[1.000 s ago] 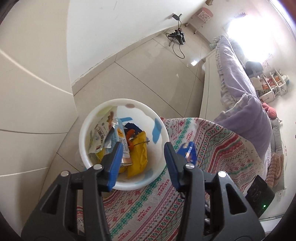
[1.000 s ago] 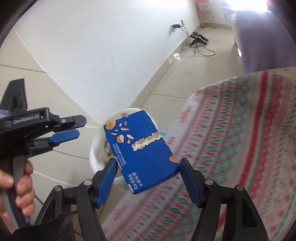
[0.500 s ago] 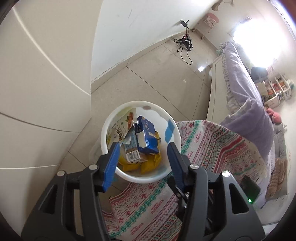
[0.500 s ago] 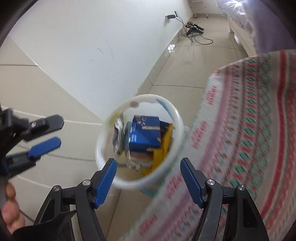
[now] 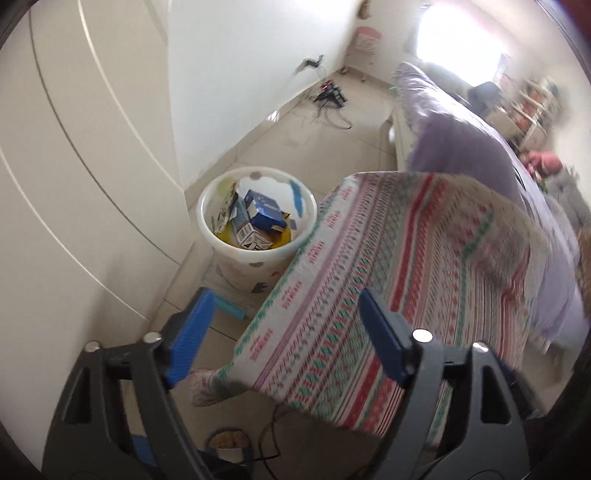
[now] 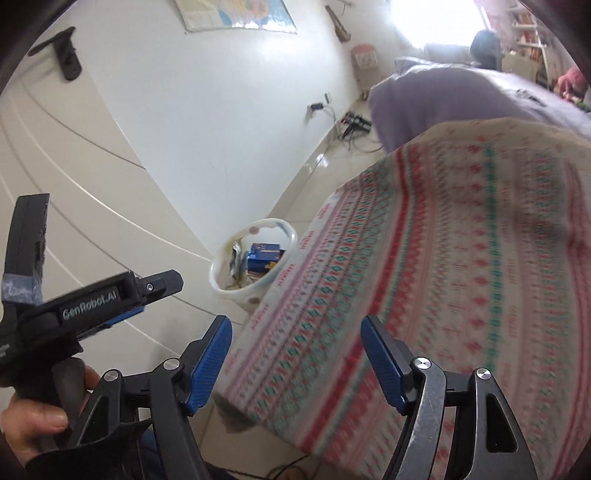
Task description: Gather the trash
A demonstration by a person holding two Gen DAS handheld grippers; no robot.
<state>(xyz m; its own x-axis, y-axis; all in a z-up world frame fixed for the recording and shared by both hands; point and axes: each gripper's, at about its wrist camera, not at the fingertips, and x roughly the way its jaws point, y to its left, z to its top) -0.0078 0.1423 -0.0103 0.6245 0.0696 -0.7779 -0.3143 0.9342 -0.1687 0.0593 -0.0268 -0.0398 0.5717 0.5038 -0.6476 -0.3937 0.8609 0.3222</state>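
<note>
The left tool (image 5: 284, 336) is opening with nothing between its jaws; the right tool (image 6: 295, 363) is opening too, also empty. The bin (image 5: 207, 229), holding cartons (image 5: 258, 218), is sitting ahead-left of both, beside the bench (image 5: 369, 277). The drop looks done; next, I judge, is finding remaining trash.

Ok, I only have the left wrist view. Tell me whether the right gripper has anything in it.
Observer: Nothing. The right gripper has its jaws opening, with only the patterned tablecloth beyond the gap.
Operator: Report what hangs high on the wall behind the bin.
Observer: A map-like poster, above your frame.
Operator: Say who holds the left gripper.
Observer: A bare hand grips its handle at the lower left of the right wrist view. Its jaws are opening, with nothing between them.
</note>
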